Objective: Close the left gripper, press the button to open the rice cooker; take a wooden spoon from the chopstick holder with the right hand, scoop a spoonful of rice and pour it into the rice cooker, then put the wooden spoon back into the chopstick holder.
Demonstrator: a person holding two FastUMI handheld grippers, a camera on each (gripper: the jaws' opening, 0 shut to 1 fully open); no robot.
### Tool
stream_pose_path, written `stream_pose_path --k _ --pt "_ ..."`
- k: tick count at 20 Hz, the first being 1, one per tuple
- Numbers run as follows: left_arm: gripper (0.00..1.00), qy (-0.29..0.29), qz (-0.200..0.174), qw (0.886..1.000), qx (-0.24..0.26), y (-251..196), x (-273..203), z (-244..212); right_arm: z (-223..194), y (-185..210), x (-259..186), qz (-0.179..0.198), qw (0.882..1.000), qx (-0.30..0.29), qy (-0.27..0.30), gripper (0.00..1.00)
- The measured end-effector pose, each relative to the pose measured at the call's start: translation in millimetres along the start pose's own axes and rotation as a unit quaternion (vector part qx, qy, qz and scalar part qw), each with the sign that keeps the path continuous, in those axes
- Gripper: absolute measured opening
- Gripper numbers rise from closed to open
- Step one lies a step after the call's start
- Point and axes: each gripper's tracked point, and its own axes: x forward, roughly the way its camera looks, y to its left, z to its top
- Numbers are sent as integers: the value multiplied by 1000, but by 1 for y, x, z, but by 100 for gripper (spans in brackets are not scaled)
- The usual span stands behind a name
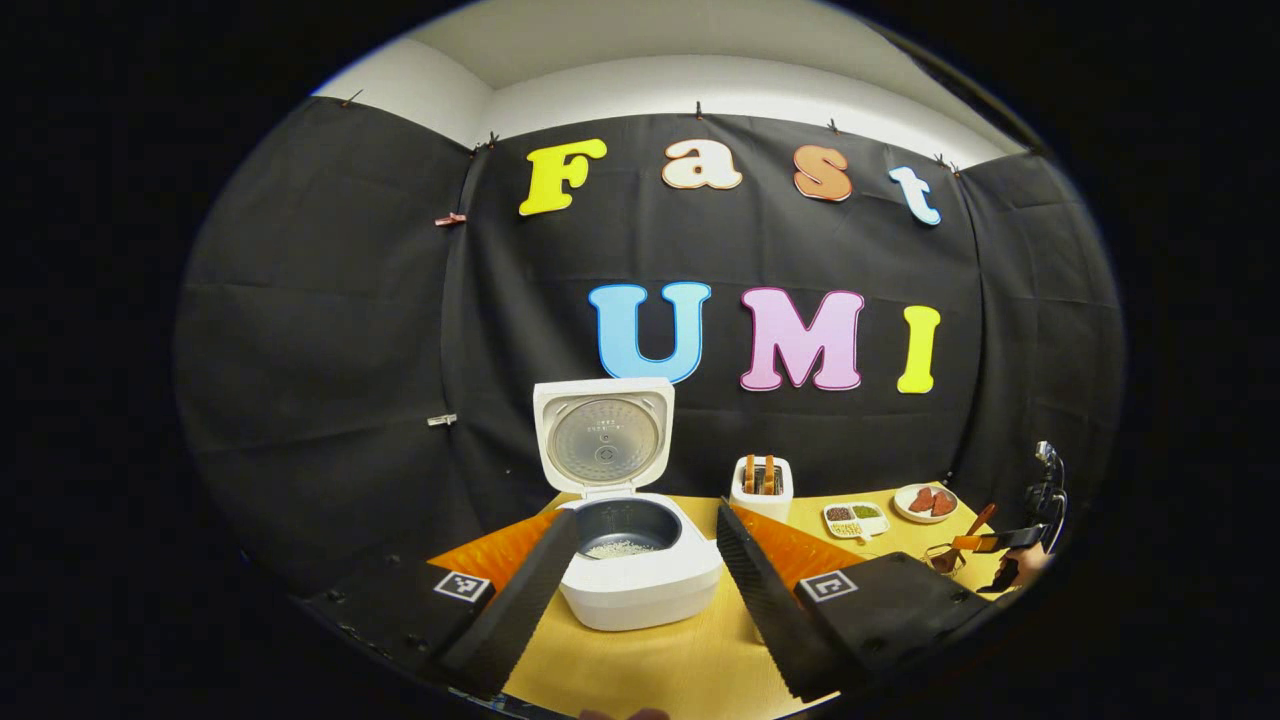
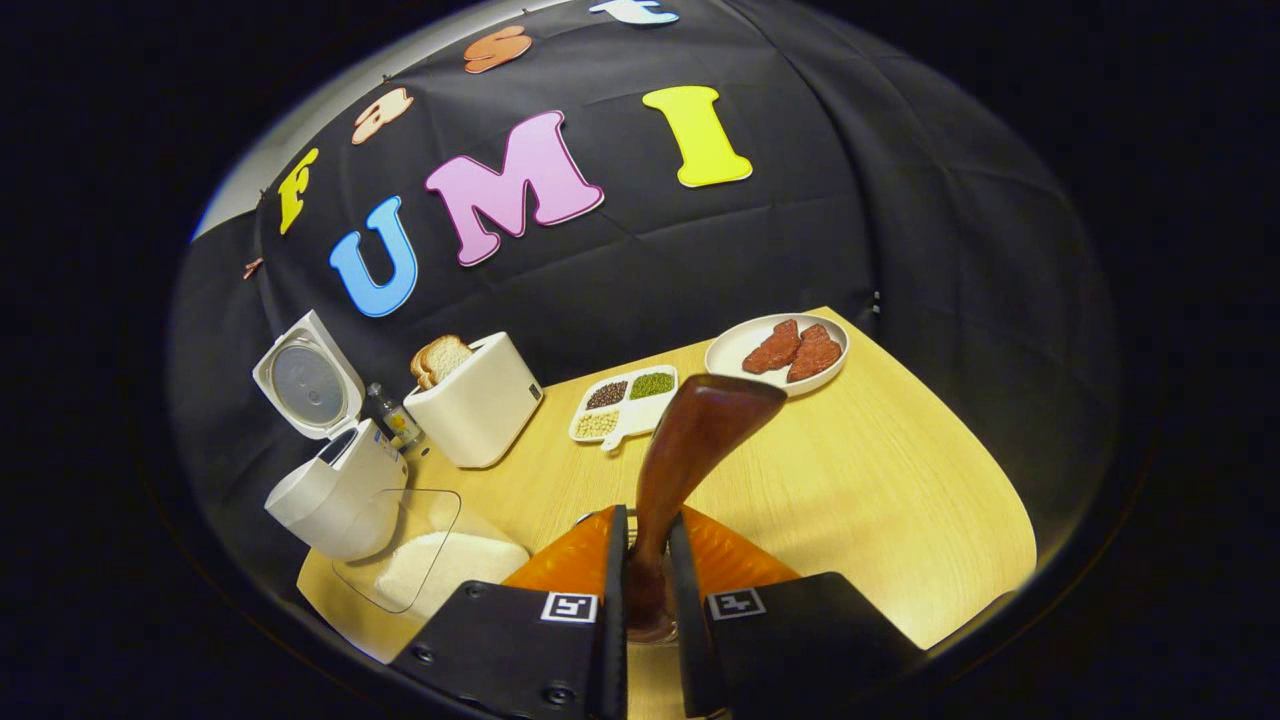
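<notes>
While its hinged lid stands upright, the white rice cooker [image 1: 640,575] sits open on the pale wooden table [image 1: 690,660], and a small heap of white rice [image 1: 620,548] lies at the bottom of its dark inner pot. In the left gripper view the left gripper [image 1: 645,565] hangs just in front of the cooker with its jaws wide apart, 1 finger at each side of the pot and nothing between them. Behind the cooker a white toaster [image 1: 761,489] holds 2 slices of bread. To its right, a white divided dish [image 2: 625,402] carries dark, green and pale grains in 3 compartments, and a round white plate [image 2: 776,348] carries 2 pieces of red meat. A clear container [image 2: 430,560] of white rice stands beside the cooker in the right gripper view. There the right gripper [image 2: 648,590] is clamped on the dark brown wooden spoon [image 2: 690,450], both fingers pressing its lower part, the broad end rising above the jaws. I cannot tell whether the spoon's lower end sits in a holder.
</notes>
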Motion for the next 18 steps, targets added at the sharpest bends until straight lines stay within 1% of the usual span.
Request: stream_pose_path --k 1,2,3,4,6,7,8,9,10,13,15,18 --pt "96 0 -1 1000 0 1 -1 1 3 2 1 -4 1000 6 -10 27" --pt "96 1 -3 1000 0 2 -1 0 0 3 5 -9 1000 6 -7 27" --pt "96 1 -4 1000 1 2 -2 -1 1 6 4 -10 1000 7 -8 20" --pt "96 2 -6 1000 4 3 -4 -1 -2 8 5 -9 1000 2 -4 27" --pt "96 0 -7 1000 10 6 -5 0 -4 9 4 -14 1000 -9 -2 30" --pt "96 1 -8 1000 10 7 -6 0 0 5 2 -22 1000 -9 -6 19" --pt "96 0 -10 1000 10 8 -6 1 0 4 1 -27 1000 -2 -3 23" --pt "96 0 -10 1000 10 9 -6 3 4 4 -1 -27 1000 -2 -3 19" --pt "96 -1 -11 1000 9 11 -6 3 12 7 -5 -27 1000 -6 -11 19" --pt "96 -6 -13 1000 8 20 -7 8 55 22 -25 -22 998 -20 -52 18" --pt "96 -10 -16 1000 9 27 -7 9 84 43 -42 -3 997 -28 -76 18" --pt "96 -13 -25 1000 8 35 -8 10 110 85 -59 29 994 -32 -96 18"
